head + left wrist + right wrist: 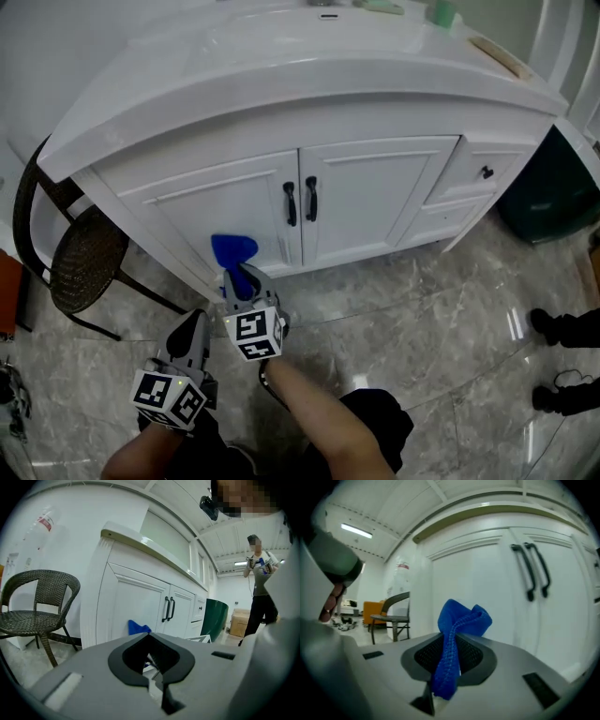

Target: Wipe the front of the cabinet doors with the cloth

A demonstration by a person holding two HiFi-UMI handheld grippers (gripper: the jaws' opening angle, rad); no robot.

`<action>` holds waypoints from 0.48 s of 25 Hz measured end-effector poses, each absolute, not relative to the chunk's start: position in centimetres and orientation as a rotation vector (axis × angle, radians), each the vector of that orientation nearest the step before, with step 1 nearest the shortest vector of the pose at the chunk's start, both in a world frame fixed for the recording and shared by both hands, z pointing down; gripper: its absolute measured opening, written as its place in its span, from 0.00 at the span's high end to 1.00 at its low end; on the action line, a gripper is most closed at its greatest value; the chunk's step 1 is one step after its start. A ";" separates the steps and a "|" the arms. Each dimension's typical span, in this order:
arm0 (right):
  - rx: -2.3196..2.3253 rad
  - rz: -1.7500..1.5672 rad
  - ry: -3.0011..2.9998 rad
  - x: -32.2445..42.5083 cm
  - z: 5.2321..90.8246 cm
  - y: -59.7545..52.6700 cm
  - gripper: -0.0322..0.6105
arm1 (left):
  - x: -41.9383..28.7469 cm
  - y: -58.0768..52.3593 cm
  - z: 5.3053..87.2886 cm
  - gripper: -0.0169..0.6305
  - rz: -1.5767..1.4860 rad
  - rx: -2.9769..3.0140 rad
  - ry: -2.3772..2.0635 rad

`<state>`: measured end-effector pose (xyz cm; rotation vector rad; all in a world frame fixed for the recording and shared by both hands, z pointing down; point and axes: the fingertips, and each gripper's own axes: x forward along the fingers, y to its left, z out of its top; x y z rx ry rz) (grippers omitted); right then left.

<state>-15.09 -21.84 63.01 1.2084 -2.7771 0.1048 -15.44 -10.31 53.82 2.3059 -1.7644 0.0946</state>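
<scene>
Right hand-held gripper (450, 660) clamps cloth (459, 618) before cabinet door (478, 592).

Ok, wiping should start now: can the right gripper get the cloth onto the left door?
Probably yes: the right gripper, shut on the blue cloth, sits low before the left door with nothing showing between them.

The right gripper (240, 281) is held forward at the end of the bare right forearm (317, 419), marker cube uppermost, its jaws pressed together on a blue cloth (452, 634). The left gripper (190, 330) sits lower and nearer the body, just beside the right one, on the left forearm (150, 457). Its jaws meet with nothing between them.
</scene>
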 end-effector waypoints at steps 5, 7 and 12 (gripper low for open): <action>0.977 0.103 -2.885 -23.8 63.4 -19.2 0.84 | -17.2 -8.8 53.6 0.97 0.158 2.274 -1.820; 0.940 0.141 -2.883 -25.6 64.4 -19.4 0.84 | -18.4 -8.0 53.1 0.97 0.183 2.256 -1.862; 0.927 0.196 -2.859 -26.7 66.2 -20.5 0.84 | -21.4 -6.9 54.1 0.97 0.192 2.158 -1.926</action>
